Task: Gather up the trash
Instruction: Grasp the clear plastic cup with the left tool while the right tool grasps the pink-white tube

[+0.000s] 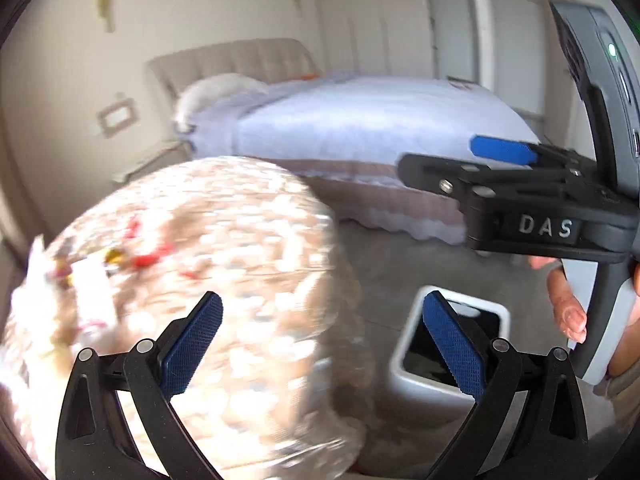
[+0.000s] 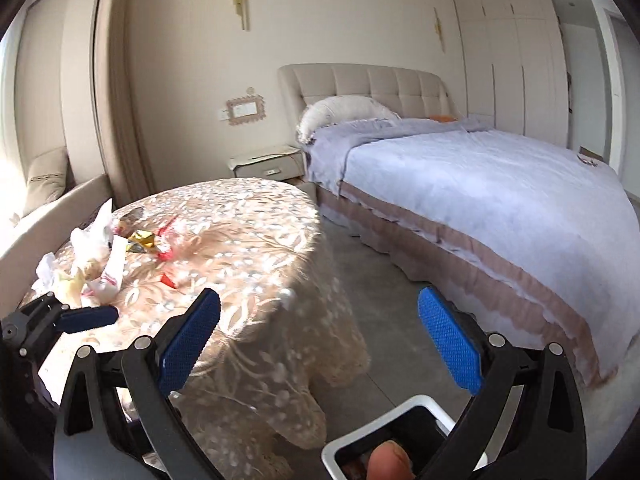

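Note:
Crumpled white tissues and wrappers (image 2: 92, 264) lie with gold and red candy wrappers (image 2: 160, 246) at the left side of a round table with a beige lace cloth (image 2: 240, 240). In the left wrist view the pile is blurred (image 1: 92, 280). My left gripper (image 1: 328, 344) is open and empty above the table's right edge; it also shows in the right wrist view (image 2: 88, 318). My right gripper (image 2: 320, 340) is open and empty above a white bin with a dark inside (image 2: 384, 428). The bin (image 1: 404, 364) stands on the floor right of the table. The right gripper shows in the left wrist view (image 1: 500, 152).
A bed with a pale blue cover (image 2: 500, 208) fills the right side, with a padded headboard (image 2: 368, 88). A nightstand (image 2: 268, 164) stands between table and bed. A grey floor strip (image 2: 380, 280) runs between them. A sofa arm (image 2: 60, 204) is at the left.

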The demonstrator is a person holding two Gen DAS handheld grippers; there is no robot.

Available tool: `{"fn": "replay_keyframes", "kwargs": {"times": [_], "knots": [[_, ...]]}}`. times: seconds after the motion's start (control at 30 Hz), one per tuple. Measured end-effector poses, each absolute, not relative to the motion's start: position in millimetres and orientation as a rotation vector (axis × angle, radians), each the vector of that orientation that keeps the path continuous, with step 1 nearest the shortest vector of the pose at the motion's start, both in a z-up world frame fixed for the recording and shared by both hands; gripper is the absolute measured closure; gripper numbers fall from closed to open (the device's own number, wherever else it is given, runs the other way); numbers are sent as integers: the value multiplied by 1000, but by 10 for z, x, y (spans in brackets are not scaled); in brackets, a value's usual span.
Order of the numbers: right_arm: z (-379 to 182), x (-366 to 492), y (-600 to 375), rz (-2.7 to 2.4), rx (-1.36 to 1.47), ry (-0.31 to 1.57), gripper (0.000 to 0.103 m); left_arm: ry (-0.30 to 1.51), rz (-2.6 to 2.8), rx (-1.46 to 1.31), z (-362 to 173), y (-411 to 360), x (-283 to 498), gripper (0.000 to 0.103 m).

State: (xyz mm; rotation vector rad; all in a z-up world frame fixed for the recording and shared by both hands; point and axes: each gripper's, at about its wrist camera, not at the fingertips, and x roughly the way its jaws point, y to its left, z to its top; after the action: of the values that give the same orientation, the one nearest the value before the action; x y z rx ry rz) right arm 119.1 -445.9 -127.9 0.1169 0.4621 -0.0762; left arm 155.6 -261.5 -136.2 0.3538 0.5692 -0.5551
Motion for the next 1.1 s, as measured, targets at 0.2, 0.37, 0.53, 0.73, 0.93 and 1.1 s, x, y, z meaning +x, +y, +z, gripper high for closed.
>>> {"fn": "replay_keyframes", "kwargs": {"times": [0.2,0.37,0.53,0.73,0.93,1.1], "knots": [[-1121,1280,-3908,16,61,445,4,457,-255,282,-1160,-1712,1502,5],[-1092,1365,-3495,72,23,456,4,414,-39,100,-1073,-1026,1630,5],[-1111,1499,-3124,99,-52,476,4,444,22,75,-1194,-638,1705,5],[-1184,1649,-2844,116,-128,512,4,457,-48,35,-1255,-466,1819,8],[-1222,1749,-2726,116,-138,537,4,511,-120,33,-1356,-444,2020,26],[-1255,1827,-2699,104,-140,558,4,538,-160,33,-1388,-437,2120,66]]}}
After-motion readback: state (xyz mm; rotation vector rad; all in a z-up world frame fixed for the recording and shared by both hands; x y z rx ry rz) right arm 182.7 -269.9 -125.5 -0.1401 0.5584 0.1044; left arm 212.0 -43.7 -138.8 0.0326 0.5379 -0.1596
